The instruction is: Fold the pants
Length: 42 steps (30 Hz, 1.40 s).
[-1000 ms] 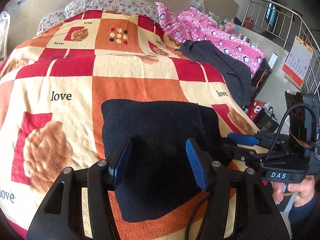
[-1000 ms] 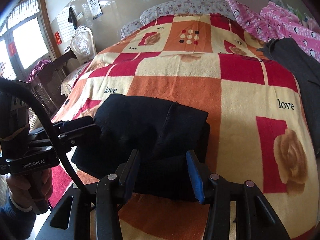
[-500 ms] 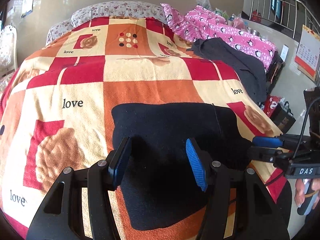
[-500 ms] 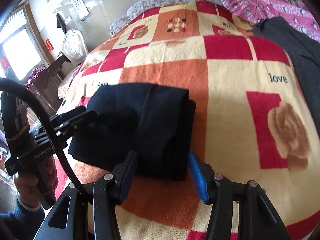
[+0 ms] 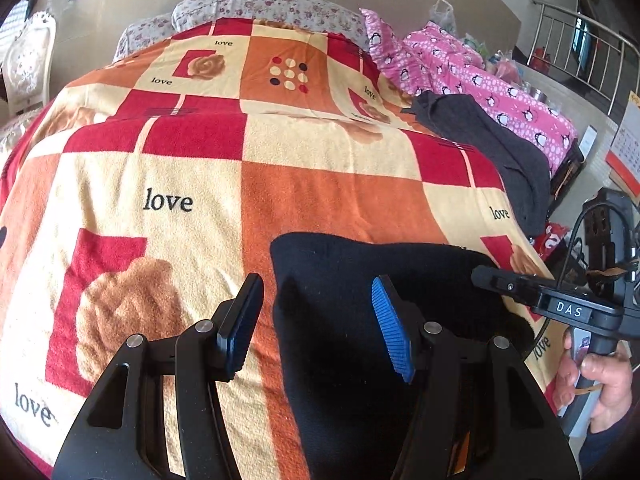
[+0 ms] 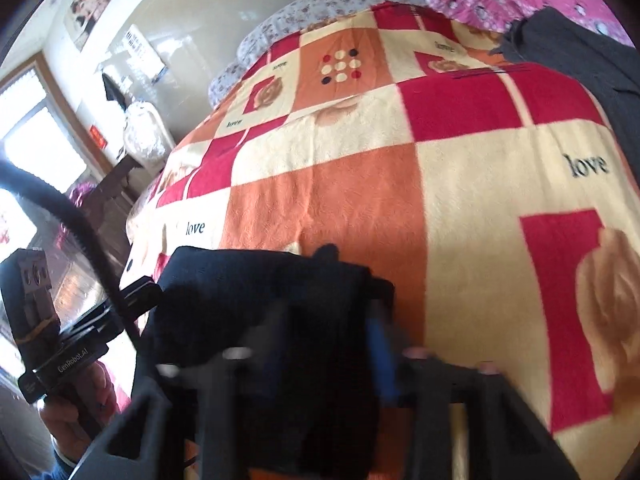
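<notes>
Where the two wrist views overlap, we see the black pants (image 5: 372,280) folded into a compact stack on the checked blanket (image 5: 320,196) near the bed's front edge. Our left gripper (image 5: 318,326) hangs just above the blanket with its blue pads (image 5: 390,336) spread apart and nothing between them; its left finger sits over bare orange cloth, its right finger over the stack's left part. Seen from the left, the right gripper (image 5: 486,274) reaches toward the stack's right side, held by a hand (image 5: 600,384). Through the right wrist camera, motion blur smears our right gripper (image 6: 320,344); the fingers appear parted with dark cloth lying between or beneath them, though we cannot tell whether they pinch it. Farther back, a dark grey garment (image 5: 492,148) lies on the blanket's right edge, beside pink penguin-print bedding (image 5: 480,80). Floral pillows (image 5: 256,8) line the head of the bed.
</notes>
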Each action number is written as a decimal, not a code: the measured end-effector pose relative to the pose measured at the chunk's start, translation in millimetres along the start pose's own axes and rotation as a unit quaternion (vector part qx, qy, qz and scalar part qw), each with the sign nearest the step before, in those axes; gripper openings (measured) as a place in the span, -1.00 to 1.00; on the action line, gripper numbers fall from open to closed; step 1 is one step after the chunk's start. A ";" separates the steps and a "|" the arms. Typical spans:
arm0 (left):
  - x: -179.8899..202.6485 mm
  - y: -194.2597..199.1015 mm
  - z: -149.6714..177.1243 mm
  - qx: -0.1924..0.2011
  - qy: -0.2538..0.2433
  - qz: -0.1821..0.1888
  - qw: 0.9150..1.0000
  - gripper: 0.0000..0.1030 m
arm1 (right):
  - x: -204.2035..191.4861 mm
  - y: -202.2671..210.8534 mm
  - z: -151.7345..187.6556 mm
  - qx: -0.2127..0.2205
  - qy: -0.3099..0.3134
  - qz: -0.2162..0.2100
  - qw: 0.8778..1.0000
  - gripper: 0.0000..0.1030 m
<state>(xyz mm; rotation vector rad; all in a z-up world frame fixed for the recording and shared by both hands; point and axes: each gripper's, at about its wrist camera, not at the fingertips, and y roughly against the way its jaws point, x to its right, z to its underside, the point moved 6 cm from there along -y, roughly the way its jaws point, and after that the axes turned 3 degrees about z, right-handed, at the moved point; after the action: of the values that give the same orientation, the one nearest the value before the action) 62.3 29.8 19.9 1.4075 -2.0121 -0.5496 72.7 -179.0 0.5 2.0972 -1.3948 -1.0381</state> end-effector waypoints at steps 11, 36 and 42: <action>-8.3 -11.2 6.3 -0.012 0.030 0.012 0.999 0.12 | 13.7 -15.7 -5.5 -0.003 0.012 0.053 0.999 -0.73; -13.8 -3.0 28.1 -0.024 0.093 0.076 0.993 0.51 | 22.3 -3.7 36.5 -0.026 -0.067 -0.110 0.991 0.76; -6.4 -22.4 37.8 -0.051 0.125 0.121 0.983 0.66 | 9.2 -14.9 29.7 -0.035 -0.058 -0.114 0.991 0.58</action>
<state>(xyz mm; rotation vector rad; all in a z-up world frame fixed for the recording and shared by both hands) 53.1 27.6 -23.4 1.0921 -1.8884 -0.3456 60.7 -179.4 -31.9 2.2143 -1.1700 -1.2989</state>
